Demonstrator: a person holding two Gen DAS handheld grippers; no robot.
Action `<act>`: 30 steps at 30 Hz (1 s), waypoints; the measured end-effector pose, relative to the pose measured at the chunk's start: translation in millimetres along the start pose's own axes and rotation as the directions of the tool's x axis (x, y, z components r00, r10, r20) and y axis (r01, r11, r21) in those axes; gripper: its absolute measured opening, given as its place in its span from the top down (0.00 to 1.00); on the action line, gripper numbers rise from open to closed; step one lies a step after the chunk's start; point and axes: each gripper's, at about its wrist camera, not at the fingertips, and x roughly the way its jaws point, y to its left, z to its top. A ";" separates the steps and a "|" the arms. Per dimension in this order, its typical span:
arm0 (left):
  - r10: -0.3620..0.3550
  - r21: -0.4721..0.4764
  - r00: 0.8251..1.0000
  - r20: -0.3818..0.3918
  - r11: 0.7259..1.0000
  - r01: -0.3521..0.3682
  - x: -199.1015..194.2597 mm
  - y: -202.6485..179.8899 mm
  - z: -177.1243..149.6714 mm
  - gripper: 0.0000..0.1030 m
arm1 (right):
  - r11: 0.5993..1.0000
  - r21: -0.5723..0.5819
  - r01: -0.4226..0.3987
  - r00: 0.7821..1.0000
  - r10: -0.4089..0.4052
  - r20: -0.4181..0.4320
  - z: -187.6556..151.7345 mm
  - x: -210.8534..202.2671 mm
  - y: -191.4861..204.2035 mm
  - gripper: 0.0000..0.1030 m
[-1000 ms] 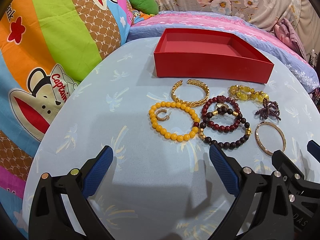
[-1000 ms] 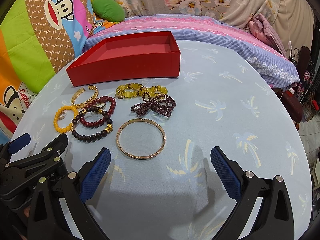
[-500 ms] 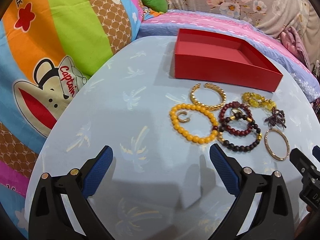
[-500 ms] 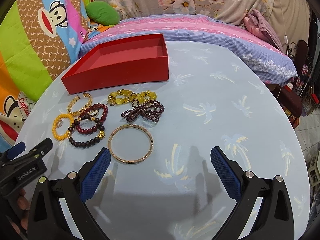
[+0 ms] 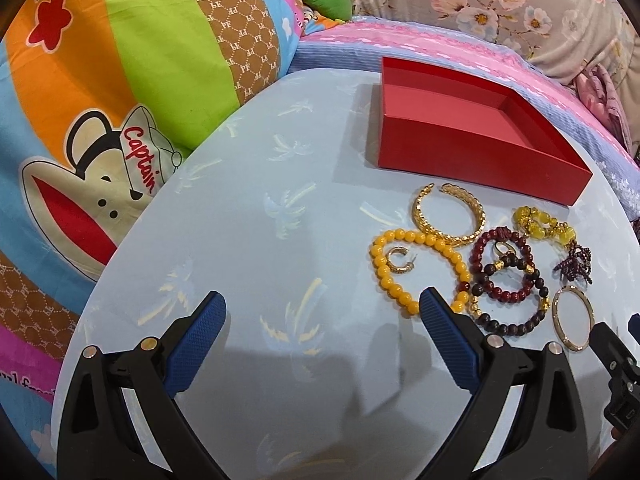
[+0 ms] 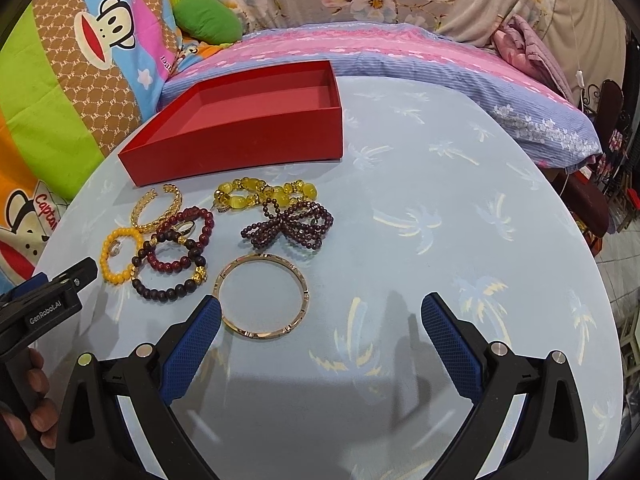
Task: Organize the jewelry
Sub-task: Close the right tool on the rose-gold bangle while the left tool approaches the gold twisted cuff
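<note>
Both the left gripper (image 5: 322, 334) and right gripper (image 6: 320, 334) hover spread and empty before loose bracelets; the nearest gold bangle (image 6: 262, 295) likely needs a low, level pinch across its rim before lifting to the empty red box (image 6: 256, 140).

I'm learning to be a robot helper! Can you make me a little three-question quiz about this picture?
1. True or false: the red box already has jewelry inside.
2. Which piece lies nearest the right claw? A) thin gold bangle B) orange bead bracelet C) yellow bead bracelet
3. Fill in: both claws are wide ____.

Key: 1 false, the box is empty. 2 A. 3 open; the left claw holds nothing too.
</note>
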 end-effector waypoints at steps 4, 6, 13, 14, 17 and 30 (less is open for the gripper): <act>-0.009 0.016 1.000 -0.004 1.000 0.009 1.9 -7.1 -0.9 0.10 | 1.000 -0.009 -0.011 1.000 0.010 -0.018 2.3 5.6 3.0 0.13; -0.016 0.019 1.000 -0.007 1.000 0.016 2.9 -8.9 -1.1 0.10 | 1.000 -0.012 -0.026 0.999 0.026 -0.023 3.3 7.0 5.8 0.14; -0.026 0.015 1.000 -0.015 1.000 0.027 4.7 -11.2 -0.8 0.10 | 0.995 -0.084 -0.055 0.998 0.051 -0.042 2.1 15.3 28.8 0.14; -0.026 0.016 1.000 -0.017 1.000 0.027 5.3 -11.7 -0.9 0.10 | 0.994 -0.090 -0.054 0.998 0.050 -0.047 2.3 17.4 30.5 0.16; -0.031 0.017 0.999 -0.021 0.999 0.031 7.2 -12.2 0.3 0.10 | 0.993 -0.105 -0.046 0.997 0.040 -0.059 5.4 23.3 35.3 0.24; -0.085 0.024 0.996 -0.022 0.996 0.086 20.1 -26.9 27.1 0.10 | 0.996 -0.075 -0.046 0.998 0.043 -0.044 13.0 22.6 25.7 0.43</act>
